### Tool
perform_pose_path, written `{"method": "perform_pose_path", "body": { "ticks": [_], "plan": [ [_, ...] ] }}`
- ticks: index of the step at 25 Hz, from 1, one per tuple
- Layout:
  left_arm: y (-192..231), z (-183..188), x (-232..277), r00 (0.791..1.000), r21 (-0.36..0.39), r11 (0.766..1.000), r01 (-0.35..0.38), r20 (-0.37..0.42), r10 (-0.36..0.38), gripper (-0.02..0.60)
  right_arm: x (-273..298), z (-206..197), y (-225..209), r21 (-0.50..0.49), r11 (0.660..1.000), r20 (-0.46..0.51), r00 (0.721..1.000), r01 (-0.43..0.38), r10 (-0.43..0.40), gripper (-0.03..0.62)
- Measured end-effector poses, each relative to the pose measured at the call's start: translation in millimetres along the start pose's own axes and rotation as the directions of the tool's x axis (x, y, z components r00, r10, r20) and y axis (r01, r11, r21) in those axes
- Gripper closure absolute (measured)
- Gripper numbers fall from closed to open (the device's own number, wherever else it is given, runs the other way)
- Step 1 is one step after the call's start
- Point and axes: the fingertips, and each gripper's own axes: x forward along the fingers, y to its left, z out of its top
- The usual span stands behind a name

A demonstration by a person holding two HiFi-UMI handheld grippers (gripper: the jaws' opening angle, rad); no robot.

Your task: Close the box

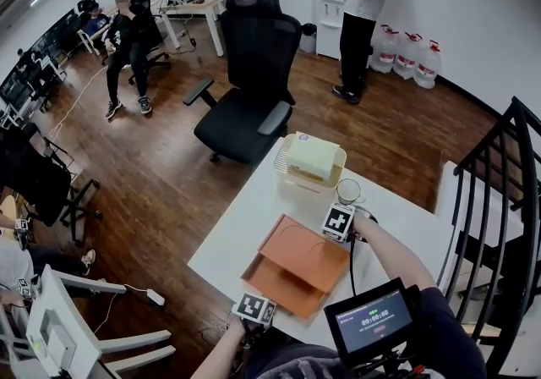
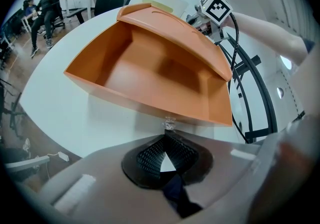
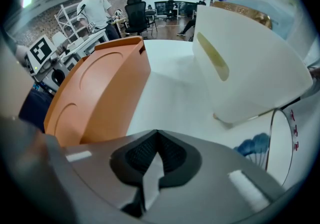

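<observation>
An orange box (image 1: pixel 275 282) lies open on the white table (image 1: pixel 245 216), its lid (image 1: pixel 317 250) hinged at the far side and partly raised. In the left gripper view the empty box (image 2: pixel 150 75) fills the middle, with the lid (image 2: pixel 175 23) leaning over its back. My left gripper (image 1: pixel 255 305) is at the near wall, its jaws (image 2: pixel 167 135) shut on nothing, just short of the box. My right gripper (image 1: pixel 340 221) sits behind the lid's far right corner, shut (image 3: pixel 156 133) and empty. The lid's outer face (image 3: pixel 100 88) stands to its left; I cannot tell whether they touch.
A cream basket (image 1: pixel 287 187) holding a tissue pack stands at the table's far end, close to the right gripper (image 3: pixel 250 68). A glass (image 1: pixel 348 191) stands beside it. A black office chair (image 1: pixel 254 73) is beyond the table, and a black railing (image 1: pixel 507 200) is to the right.
</observation>
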Motion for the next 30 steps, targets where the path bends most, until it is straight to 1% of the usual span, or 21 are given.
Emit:
{"method": "perform_pose_path", "body": {
  "ticks": [2, 6, 8, 12, 14, 17, 18, 20, 21, 23, 24, 26, 27, 30],
  "plan": [
    [-1, 5, -1, 1.000, -0.008, 1.000, 0.008, 0.011, -0.008, 0.568, 0, -1, -4, -0.004, 1.000, -0.009, 1.000, 0.018, -0.018, 0.591],
    [3, 12, -2, 1.000, -0.003, 1.000, 0.004, 0.004, -0.004, 0.566, 4, 5, 9, 0.008, 0.999, 0.010, 0.999, -0.043, 0.043, 0.591],
    [-1, 15, -2, 1.000, 0.002, 1.000, 0.014, 0.011, -0.014, 0.566, 2, 3, 6, -0.002, 1.000, 0.003, 1.000, -0.024, 0.024, 0.591],
    [-4, 24, 0, 0.999, -0.007, 1.000, 0.029, 0.028, -0.029, 0.568, 2, 0, 1, -0.011, 1.000, 0.003, 1.000, -0.010, 0.010, 0.591],
    [-5, 29, 1, 0.999, 0.000, 1.000, 0.031, 0.031, -0.031, 0.568, 4, 0, 3, -0.002, 1.000, 0.009, 1.000, -0.030, 0.030, 0.591],
    [-4, 34, 2, 0.999, 0.011, 0.999, 0.031, 0.030, -0.032, 0.568, 4, -5, -6, -0.010, 1.000, -0.009, 1.000, 0.012, -0.013, 0.591],
    [-4, 33, 2, 0.999, 0.010, 0.999, 0.034, 0.030, -0.035, 0.568, 4, -6, -5, -0.009, 1.000, -0.011, 1.000, 0.009, -0.009, 0.591],
    [-3, 34, 4, 0.999, 0.011, 0.999, 0.038, 0.033, -0.039, 0.568, 7, -7, 3, 0.004, 1.000, -0.007, 1.000, -0.030, 0.030, 0.591],
    [-3, 36, 5, 0.999, 0.014, 0.999, 0.039, 0.037, -0.039, 0.567, 7, -6, 2, 0.003, 1.000, -0.004, 1.000, -0.030, 0.030, 0.591],
    [-2, 43, 6, 0.998, 0.022, 0.999, 0.037, 0.047, -0.038, 0.568, 0, -5, -19, -0.031, 0.998, -0.006, 0.998, 0.058, -0.058, 0.591],
    [-2, 45, 6, 0.998, 0.025, 0.999, 0.036, 0.048, -0.037, 0.568, -2, -5, -22, -0.034, 0.997, -0.006, 0.998, 0.068, -0.069, 0.591],
    [-2, 47, 7, 0.998, 0.028, 0.999, 0.032, 0.046, -0.033, 0.568, -1, -6, -12, -0.006, 1.000, -0.005, 1.000, 0.004, -0.004, 0.591],
    [-2, 47, 7, 0.999, 0.026, 0.999, 0.031, 0.044, -0.032, 0.568, 1, -6, -11, -0.003, 1.000, -0.006, 1.000, -0.006, 0.006, 0.591],
    [-3, 43, 9, 0.999, 0.015, 0.999, 0.039, 0.036, -0.040, 0.568, 7, -9, -11, -0.019, 1.000, -0.012, 1.000, 0.011, -0.011, 0.591]
  ]
}}
